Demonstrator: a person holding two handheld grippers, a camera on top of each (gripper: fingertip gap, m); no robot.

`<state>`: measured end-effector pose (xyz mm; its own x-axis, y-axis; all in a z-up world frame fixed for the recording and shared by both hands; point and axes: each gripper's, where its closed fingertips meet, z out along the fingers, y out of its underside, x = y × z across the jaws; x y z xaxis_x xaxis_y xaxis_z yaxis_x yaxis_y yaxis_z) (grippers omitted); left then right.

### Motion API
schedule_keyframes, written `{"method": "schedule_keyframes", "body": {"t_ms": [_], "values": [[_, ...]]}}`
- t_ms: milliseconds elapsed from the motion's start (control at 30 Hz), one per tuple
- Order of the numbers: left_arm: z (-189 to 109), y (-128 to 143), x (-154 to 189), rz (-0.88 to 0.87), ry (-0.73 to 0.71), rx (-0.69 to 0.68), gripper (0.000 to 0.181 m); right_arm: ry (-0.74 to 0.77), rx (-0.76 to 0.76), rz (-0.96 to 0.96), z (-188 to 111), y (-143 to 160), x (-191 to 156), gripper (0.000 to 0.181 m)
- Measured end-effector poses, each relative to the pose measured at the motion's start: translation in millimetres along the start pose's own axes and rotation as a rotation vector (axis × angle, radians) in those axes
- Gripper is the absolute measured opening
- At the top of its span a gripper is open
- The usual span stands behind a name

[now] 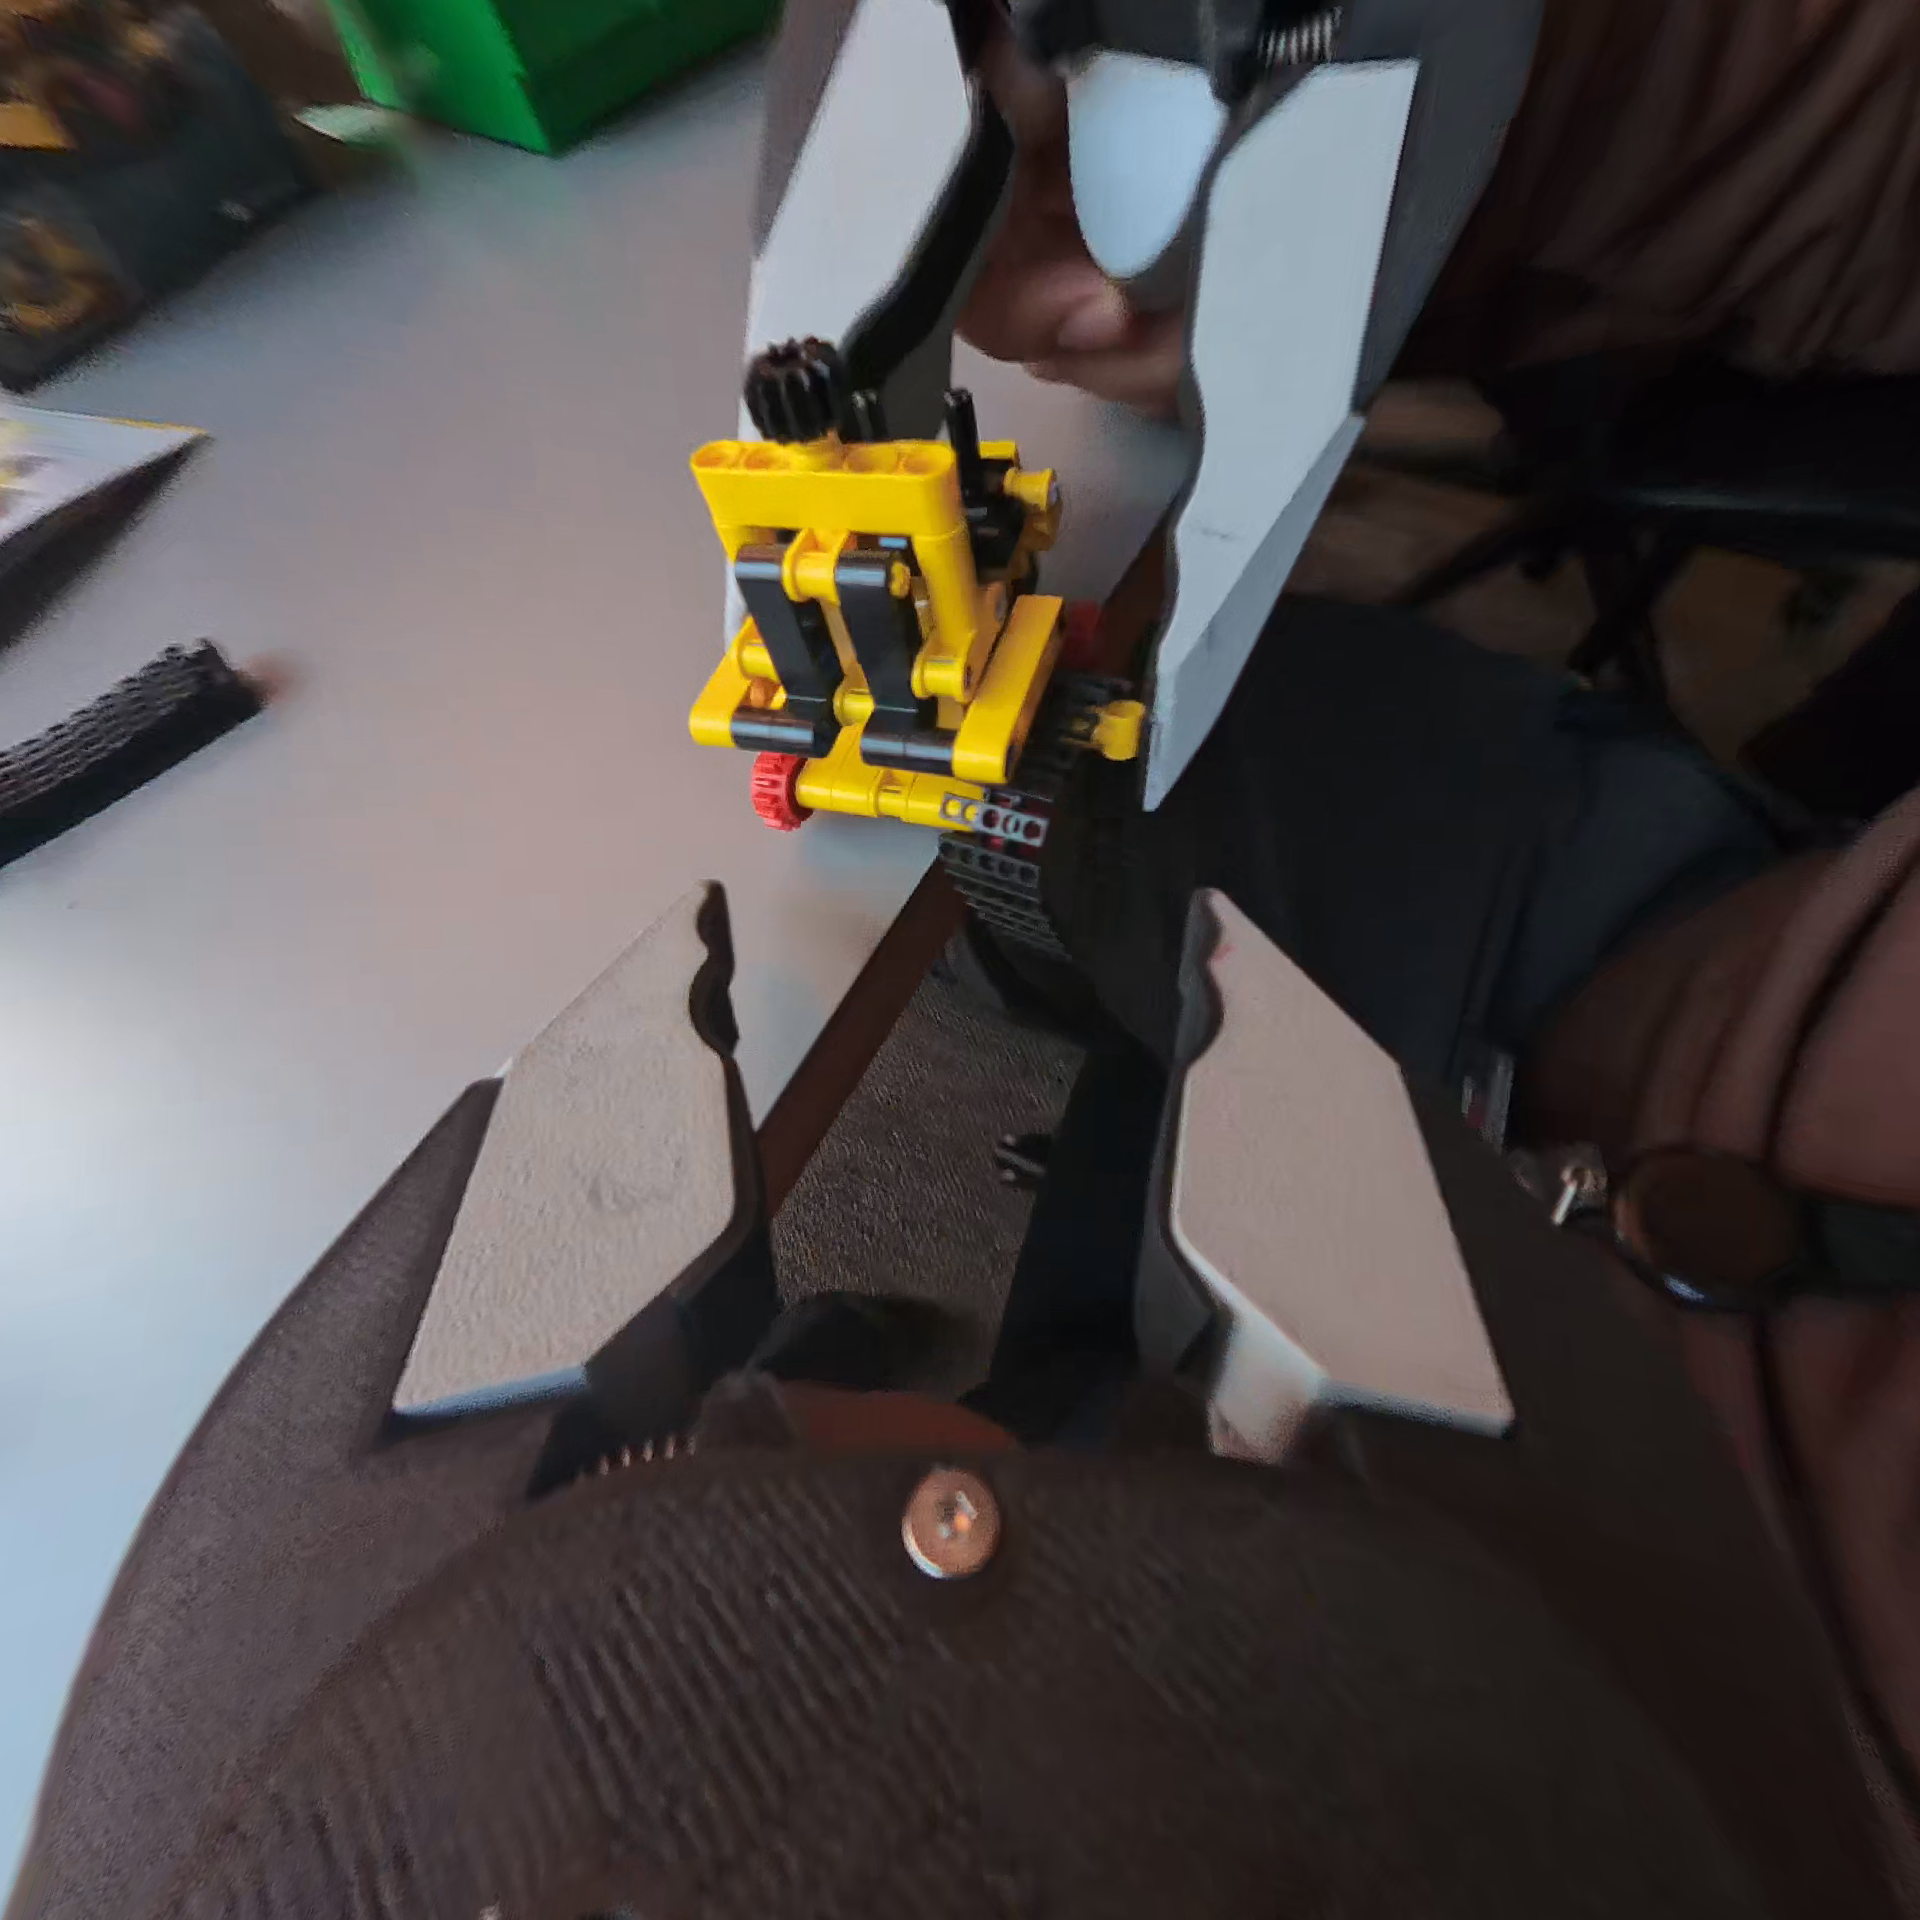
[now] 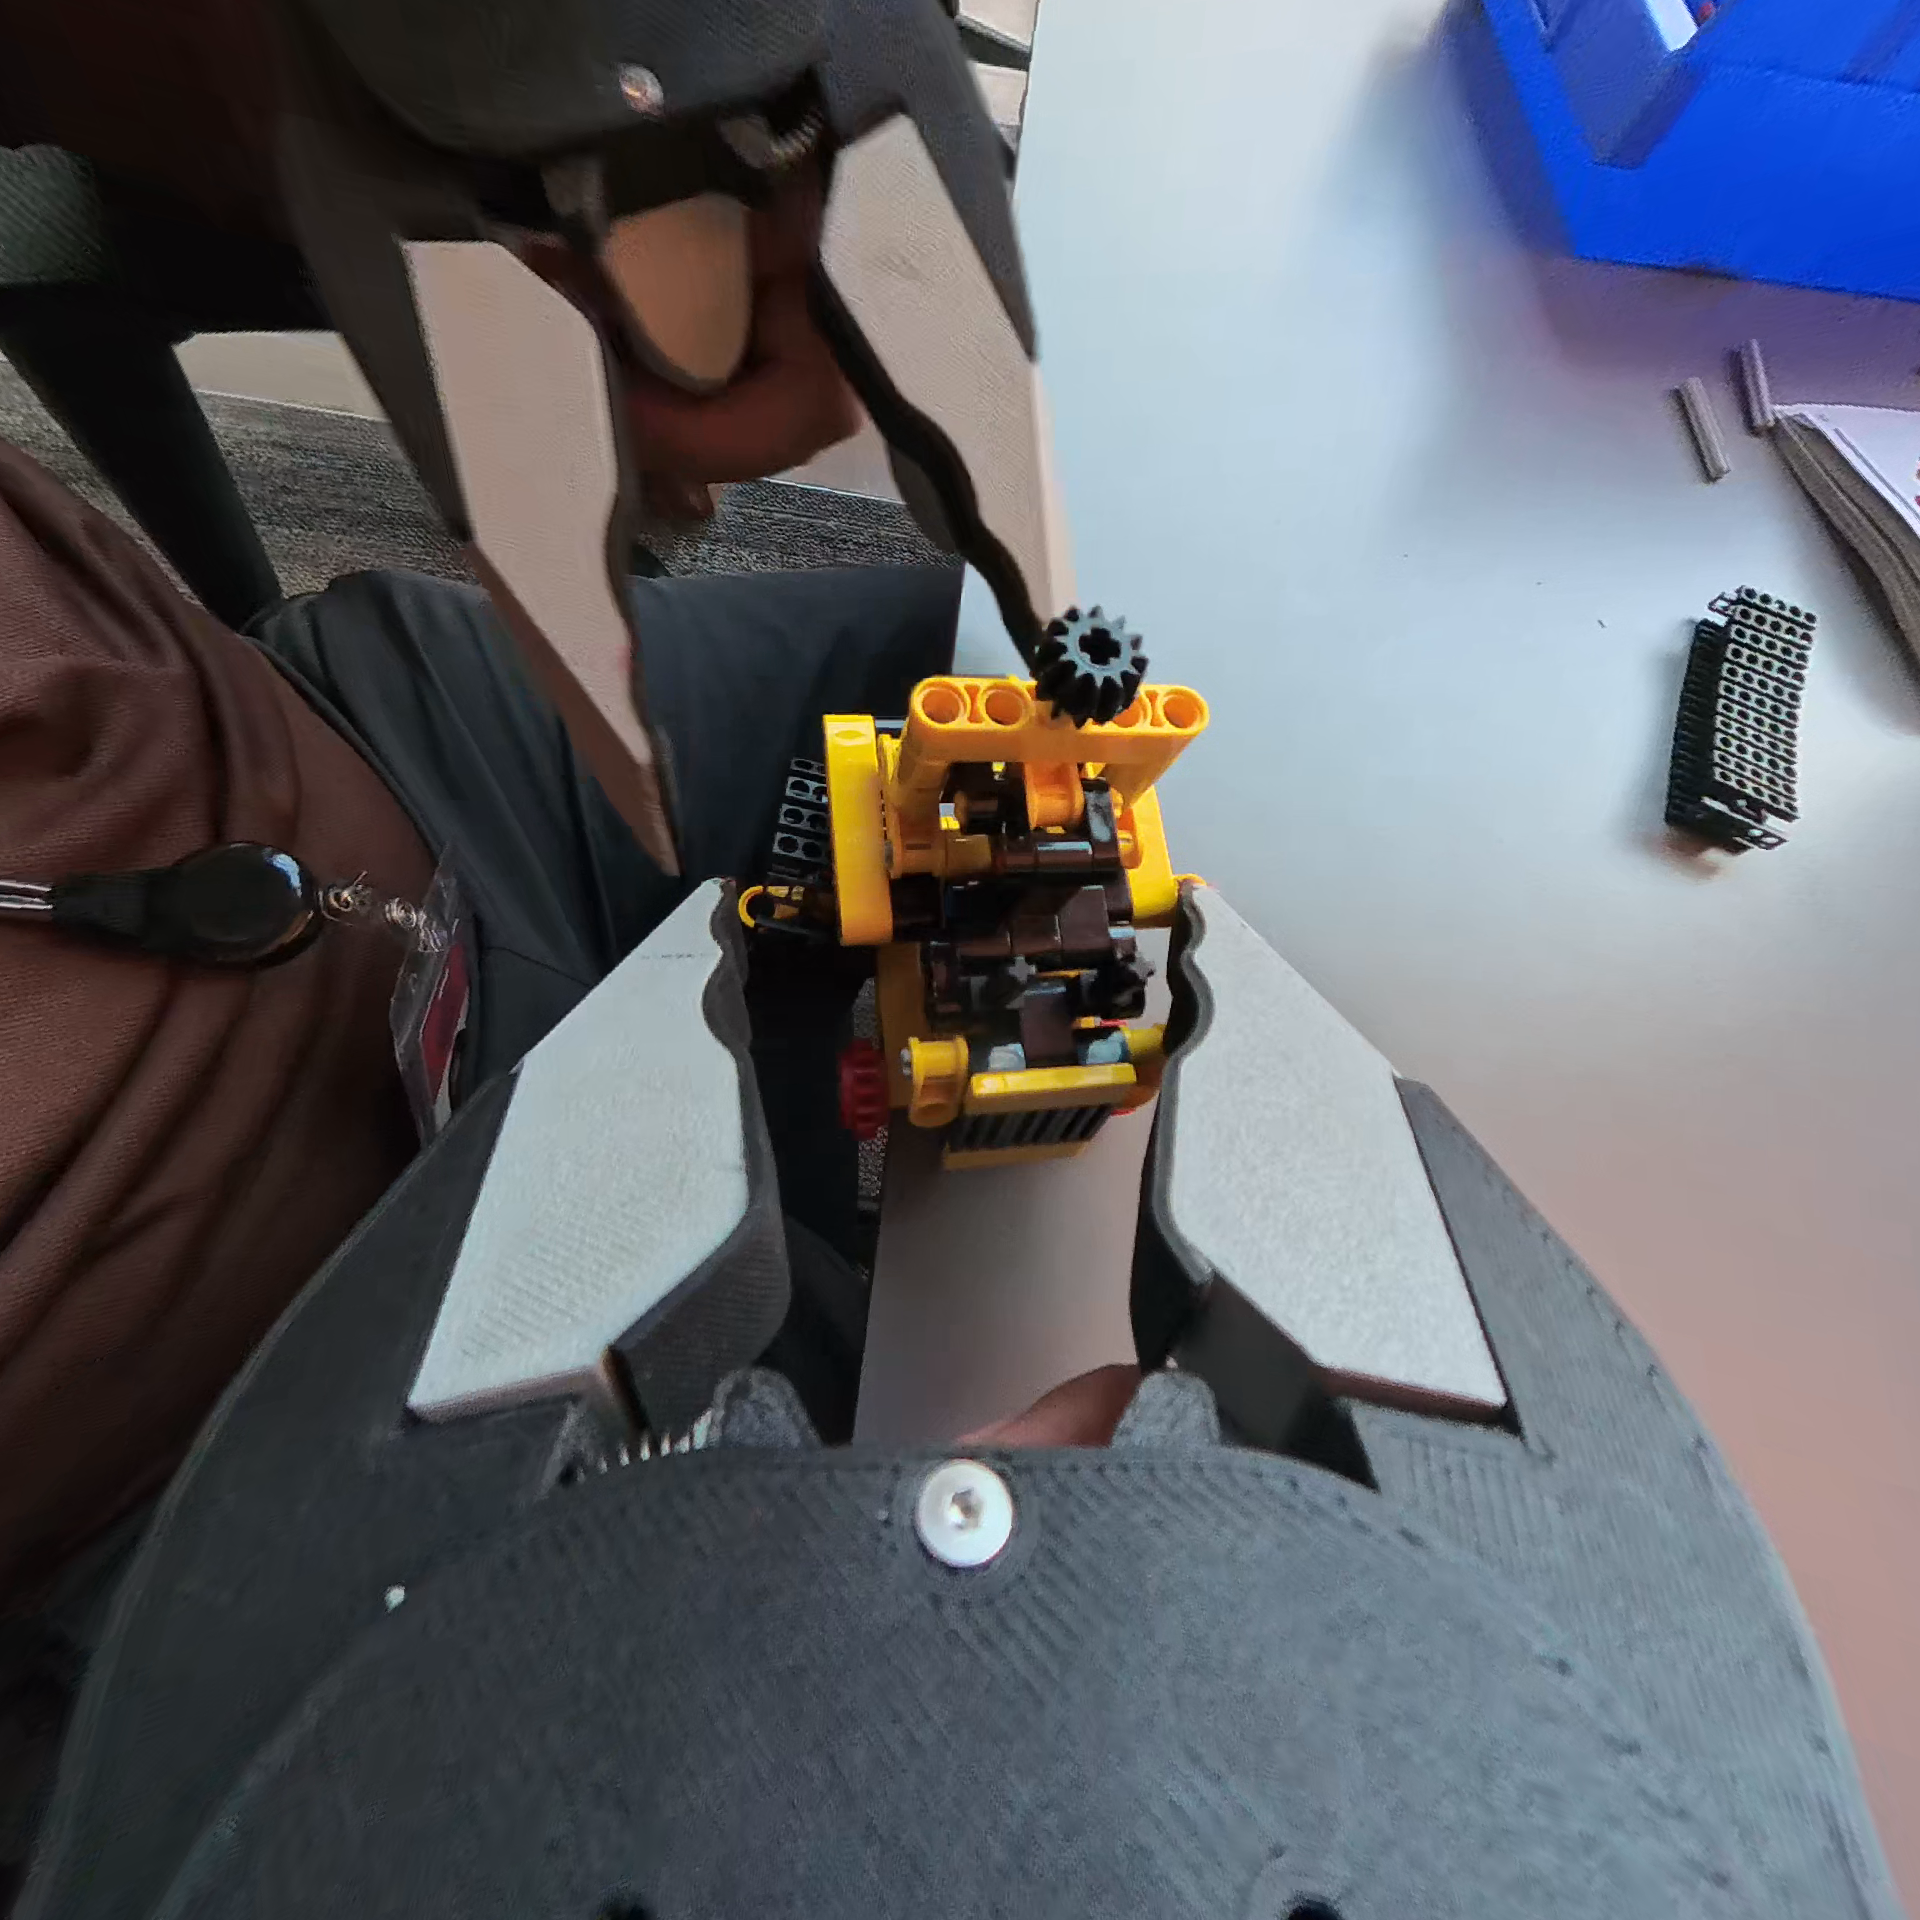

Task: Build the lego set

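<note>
Yellow-and-black lego model (image 2: 1023,914) stood at the tabletop (image 2: 1455,727) edge, probably so both claws could reach. The right claw (image 2: 961,914) bracketed it, jaws apart, grip uncertain. The left claw (image 1: 961,935) hung apart, empty. The model's long axis ran twelve-to-six, its black gear (image 2: 1091,665) at twelve.

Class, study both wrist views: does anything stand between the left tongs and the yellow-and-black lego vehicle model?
Nothing visible does. The open left tongs face the yellow-and-black lego vehicle model at the grey table's edge with a free gap. The right tongs flank the model's sides, not the approach.
</note>
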<state>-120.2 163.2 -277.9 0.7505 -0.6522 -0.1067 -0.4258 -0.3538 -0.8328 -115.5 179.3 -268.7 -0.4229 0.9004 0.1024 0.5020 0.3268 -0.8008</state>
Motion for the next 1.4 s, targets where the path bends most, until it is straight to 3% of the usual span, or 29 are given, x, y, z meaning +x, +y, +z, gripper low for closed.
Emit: {"method": "schedule_keyframes", "body": {"t_ms": [67,233,467,667,867,1100,1200,1400], "values": [[7.8,2.9,-1.5,0.013,0.068,-0.043,0.084,-0.010,0.007,-0.006,-0.7,-0.8,-1.7,0.079],[11.2,-10.7,3.0,-0.010,0.193,-0.020,0.076,0.001,-0.009,-0.040,-1.2,2.4,-5.2,0.079],[17.9,-12.3,-3.4,0.060,0.137,-0.012,0.064,-0.014,0.007,0.003,-1.8,0.2,-3.3,0.078],[10.4,-22.6,-16.3,0.006,0.121,0.005,0.062,-0.005,0.066,0.071,-7.9,-6.9,8.4,0.078],[3.7,-34.1,-29.0,-0.084,0.120,0.077,0.011,0.132,0.046,0.106,-13.9,-2.7,38.7,0.079],[0.9,-43.8,-61.5,-0.086,0.023,0.124,0.002,0.206,0.072,0.151,-21.8,-4.4,60.6,0.064],[10.2,-36.1,-68.5,-0.082,0.007,0.086,0.002,0.237,0.046,0.151,-20.4,-0.2,69.1,0.063],[12.2,-36.2,-64.9,-0.074,0.037,0.086,0.002,0.168,0.060,0.233,-27.2,8.9,70.7,0.066]]}}
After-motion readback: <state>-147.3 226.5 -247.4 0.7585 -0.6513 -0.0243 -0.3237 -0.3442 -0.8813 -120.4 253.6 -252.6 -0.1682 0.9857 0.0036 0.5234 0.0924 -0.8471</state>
